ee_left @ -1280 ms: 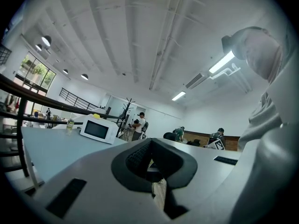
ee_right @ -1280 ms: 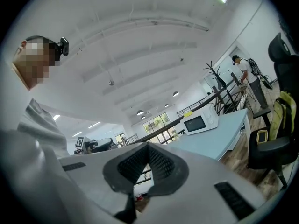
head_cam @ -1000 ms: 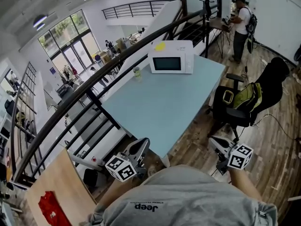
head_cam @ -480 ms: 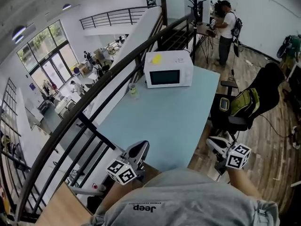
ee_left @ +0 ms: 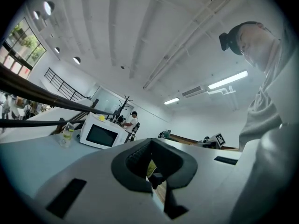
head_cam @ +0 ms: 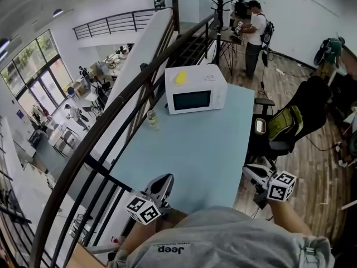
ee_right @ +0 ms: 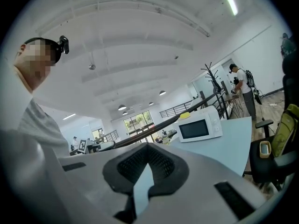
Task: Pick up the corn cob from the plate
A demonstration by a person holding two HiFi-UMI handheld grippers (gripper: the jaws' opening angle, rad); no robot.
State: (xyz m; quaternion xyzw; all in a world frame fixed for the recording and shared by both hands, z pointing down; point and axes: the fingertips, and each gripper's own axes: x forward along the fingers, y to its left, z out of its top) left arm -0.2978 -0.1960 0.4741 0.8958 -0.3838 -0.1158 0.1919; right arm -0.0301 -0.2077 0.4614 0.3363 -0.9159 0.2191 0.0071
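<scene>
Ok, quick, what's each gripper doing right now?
Left gripper: jaws closed, holding nothing.
Right gripper: jaws closed, holding nothing.

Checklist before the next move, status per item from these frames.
1. Corn cob located: not ok, none in any view.
2. Plate located: not ok; the table bears a microwave and a bottle, no plate seen.
3. Yellow object atop the microwave identified: cannot tell.
4. Left gripper empty: ok, jaws shut on nothing.
5. Right gripper empty: ok, jaws shut on nothing.
</scene>
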